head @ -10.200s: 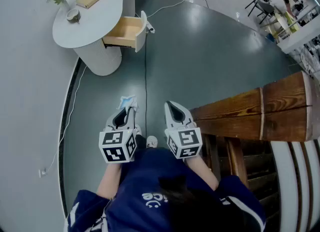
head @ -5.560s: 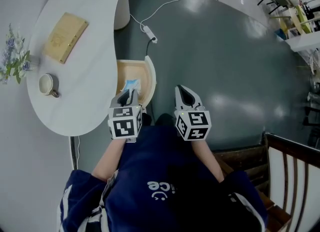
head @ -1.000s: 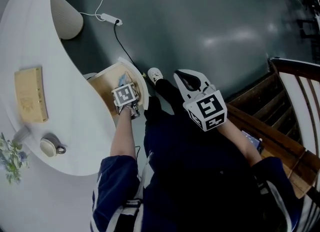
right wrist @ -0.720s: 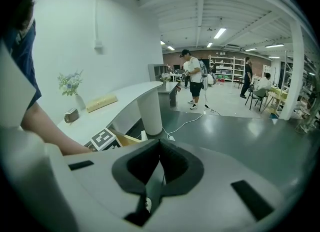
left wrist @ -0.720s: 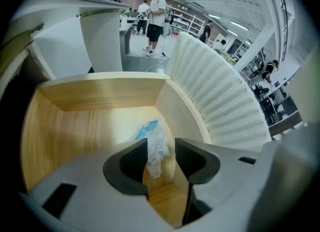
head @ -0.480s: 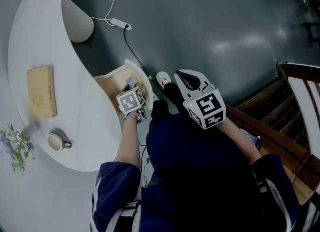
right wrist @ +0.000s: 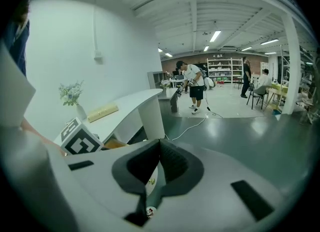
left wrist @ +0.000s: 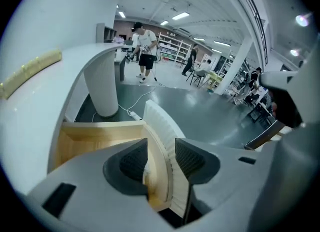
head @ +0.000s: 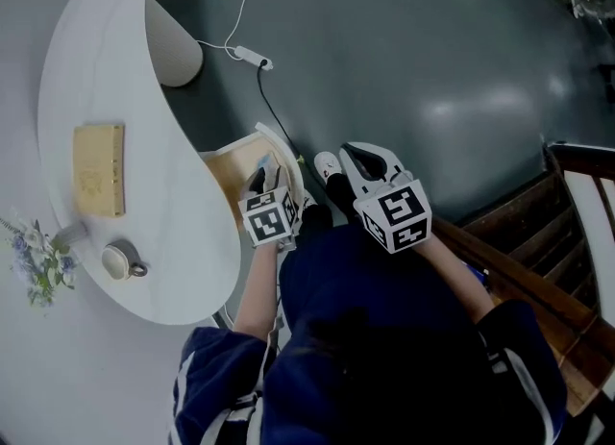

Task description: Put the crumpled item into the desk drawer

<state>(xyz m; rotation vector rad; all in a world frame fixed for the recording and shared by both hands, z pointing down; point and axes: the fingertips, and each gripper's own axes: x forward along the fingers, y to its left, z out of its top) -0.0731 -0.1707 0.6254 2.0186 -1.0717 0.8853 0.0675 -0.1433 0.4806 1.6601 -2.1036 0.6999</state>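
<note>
left gripper (left wrist: 159, 162) clamped on drawer front (left wrist: 157, 122) — right gripper (right wrist: 159, 151) closed, empty

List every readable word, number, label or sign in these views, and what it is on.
No readable words or numbers in any view.
Left gripper and right gripper: square marker patterns only, no letters.
Tan book on the desk: faint cover mark, too blurred to read.
</note>
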